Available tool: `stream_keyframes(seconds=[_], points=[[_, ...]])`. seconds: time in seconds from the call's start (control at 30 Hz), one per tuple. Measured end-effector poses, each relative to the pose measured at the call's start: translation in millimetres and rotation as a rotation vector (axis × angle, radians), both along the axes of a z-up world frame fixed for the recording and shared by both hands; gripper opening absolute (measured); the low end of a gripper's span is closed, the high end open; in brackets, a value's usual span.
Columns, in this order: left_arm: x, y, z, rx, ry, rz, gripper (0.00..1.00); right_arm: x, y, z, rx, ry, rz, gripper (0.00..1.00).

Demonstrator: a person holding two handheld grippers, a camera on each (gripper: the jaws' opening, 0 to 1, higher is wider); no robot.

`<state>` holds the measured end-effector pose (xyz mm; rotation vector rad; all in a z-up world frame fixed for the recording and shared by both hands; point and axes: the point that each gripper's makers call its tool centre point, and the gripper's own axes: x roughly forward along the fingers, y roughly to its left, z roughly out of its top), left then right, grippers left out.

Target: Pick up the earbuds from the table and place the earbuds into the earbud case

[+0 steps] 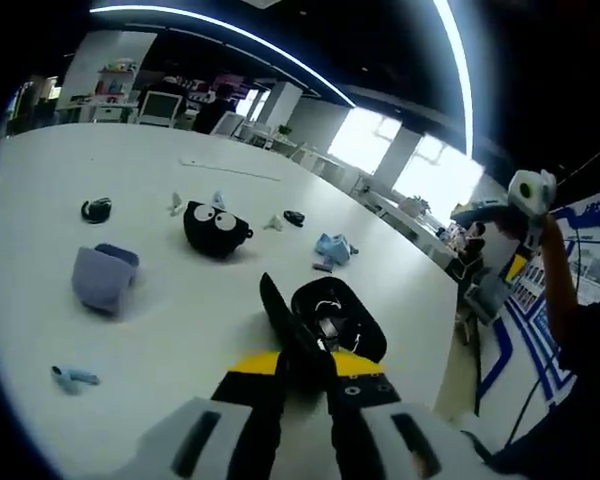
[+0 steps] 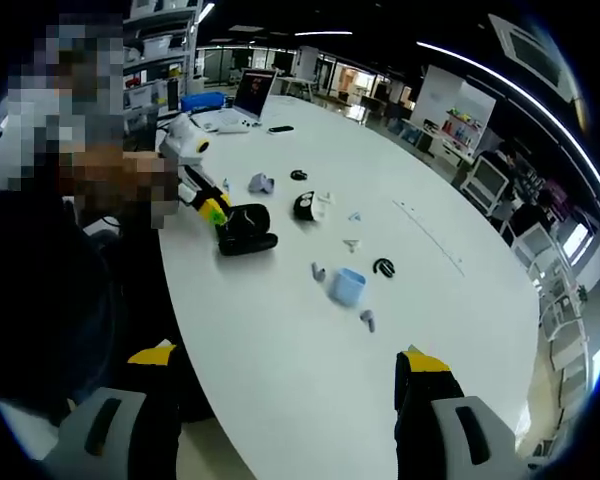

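Note:
The black earbud case (image 1: 332, 318) lies open on the white table (image 1: 180, 330), its lid raised toward me. My left gripper (image 1: 305, 372) is shut on that lid, its yellow-and-black jaws pressed together. The right gripper view shows this gripper (image 2: 208, 207) from afar, holding the same case (image 2: 246, 231) near the table edge. A small grey-blue earbud (image 1: 74, 377) lies at the front left. Two such earbuds (image 2: 318, 271) (image 2: 367, 320) flank a light blue case (image 2: 348, 285). My right gripper (image 2: 285, 362) hovers over the near table edge, open wide, nothing between its jaws.
A black round pouch with googly eyes (image 1: 215, 228), a lavender case (image 1: 104, 278), a small black item (image 1: 96, 210) and light blue pieces (image 1: 332, 246) are scattered mid-table. A laptop (image 2: 246, 98) stands at the far end. A person's arm (image 2: 40, 300) is on the left.

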<state>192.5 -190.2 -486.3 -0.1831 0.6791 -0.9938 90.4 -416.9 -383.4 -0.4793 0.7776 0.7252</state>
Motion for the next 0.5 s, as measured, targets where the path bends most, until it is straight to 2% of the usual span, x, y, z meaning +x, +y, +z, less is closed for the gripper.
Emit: stream_keyframes(seconds=[0.17, 0.2, 0.33, 0.37, 0.43, 0.5], points=[[1.6, -0.3, 7.2, 0.01, -0.041, -0.01, 0.08, -0.3, 0.9, -1.1, 0.006, -0.001, 0.0, 0.85], [2.8, 0.3, 6.6, 0.031, -0.061, -0.02, 0.08, -0.4, 0.9, -1.4, 0.007, -0.001, 0.0, 0.85], [-0.1, -2.7, 7.6, 0.033, -0.06, -0.028, 0.07, -0.8, 1.6, -2.8, 0.011, 0.0, 0.0, 0.85], [1.9, -1.7, 7.9, 0.058, -0.099, -0.035, 0.07, -0.9, 1.7, -3.1, 0.013, 0.0, 0.0, 0.85], [1.4, -3.4, 12.9, 0.057, -0.122, -0.037, 0.07, -1.3, 1.7, -3.9, 0.015, 0.0, 0.0, 0.85], [3.9, -2.7, 15.9, 0.082, -0.176, -0.049, 0.07, -1.5, 1.7, -4.3, 0.016, 0.0, 0.0, 0.85]])
